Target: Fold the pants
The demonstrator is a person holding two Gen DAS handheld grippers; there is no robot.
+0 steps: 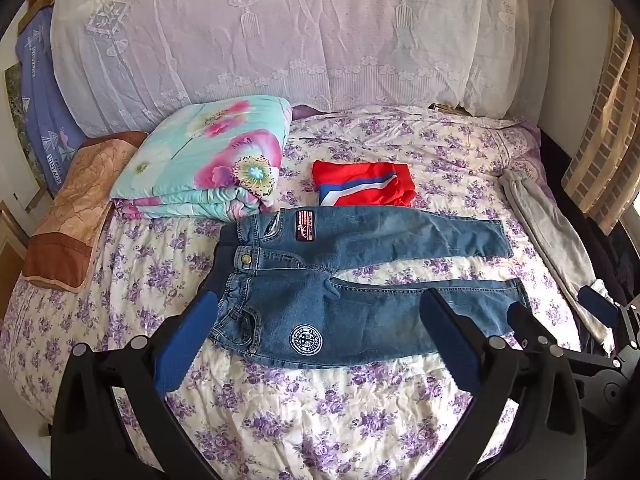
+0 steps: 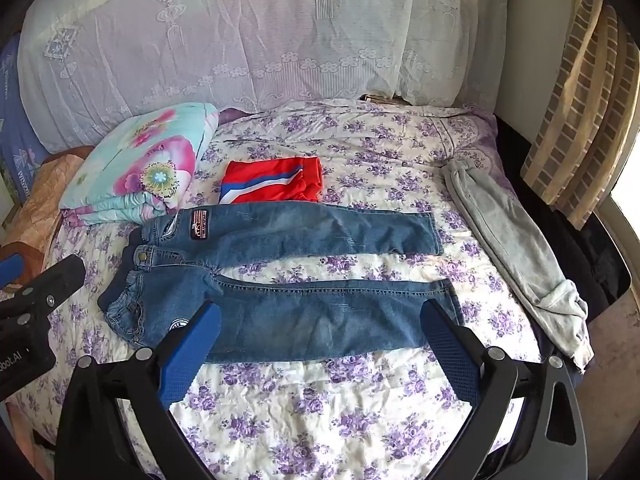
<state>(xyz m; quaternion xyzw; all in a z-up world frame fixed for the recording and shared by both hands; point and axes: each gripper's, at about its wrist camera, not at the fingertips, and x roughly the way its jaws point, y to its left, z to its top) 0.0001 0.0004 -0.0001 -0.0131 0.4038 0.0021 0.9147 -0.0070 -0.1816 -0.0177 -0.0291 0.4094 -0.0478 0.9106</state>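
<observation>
Floral quilt [image 1: 208, 160] (folded), red garment [image 1: 362, 184], grey trousers [image 2: 512, 248], lace cover [image 1: 280, 32]

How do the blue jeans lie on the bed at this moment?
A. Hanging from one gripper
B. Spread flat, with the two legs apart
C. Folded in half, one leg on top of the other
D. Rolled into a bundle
B: the jeans lie flat on the bed, a strip of flowered sheet shows between the two legs, and both the left gripper and the right gripper are open, holding nothing.

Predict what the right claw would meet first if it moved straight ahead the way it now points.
Most likely the near leg of the jeans, lying flat on the bedspread. The right claw, open and empty, frames that leg; depth is unclear.
</observation>
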